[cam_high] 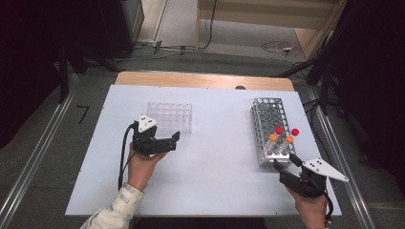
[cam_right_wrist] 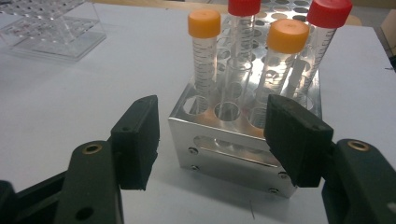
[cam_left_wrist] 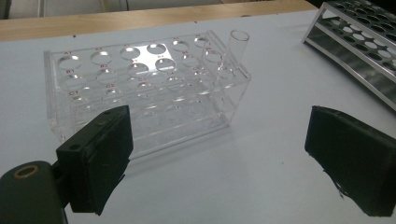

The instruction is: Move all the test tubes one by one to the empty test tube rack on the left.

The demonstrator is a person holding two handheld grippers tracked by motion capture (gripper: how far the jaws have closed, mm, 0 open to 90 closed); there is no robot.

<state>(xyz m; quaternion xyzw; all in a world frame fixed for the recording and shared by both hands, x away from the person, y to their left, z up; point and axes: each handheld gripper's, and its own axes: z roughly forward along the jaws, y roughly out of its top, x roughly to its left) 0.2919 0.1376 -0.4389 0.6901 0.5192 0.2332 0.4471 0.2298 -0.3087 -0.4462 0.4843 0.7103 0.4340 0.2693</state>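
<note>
At the table's 4 o'clock corner in the high view, your right gripper (cam_high: 285, 161) sits just short of the near end of the metal rack (cam_high: 265, 114). Its jaws stand apart with nothing pressed between them; the right gripper view shows the rack's near end between the two pads, neither one touching it. Four capped tubes stand in that near end: two orange-capped tubes (cam_right_wrist: 204, 60) in front and two red-capped tubes (cam_right_wrist: 323, 44) behind, at 12 o'clock from the jaws.

Your left gripper (cam_high: 175, 140) rests at about 8 o'clock on the white table (cam_high: 215, 157), jaws wide and empty, pointing towards 3 o'clock. The clear plastic rack (cam_left_wrist: 140, 88) lies just beyond it, at 12 o'clock from your left hand, with one uncapped glass tube (cam_left_wrist: 232, 51) leaning in a corner hole.
</note>
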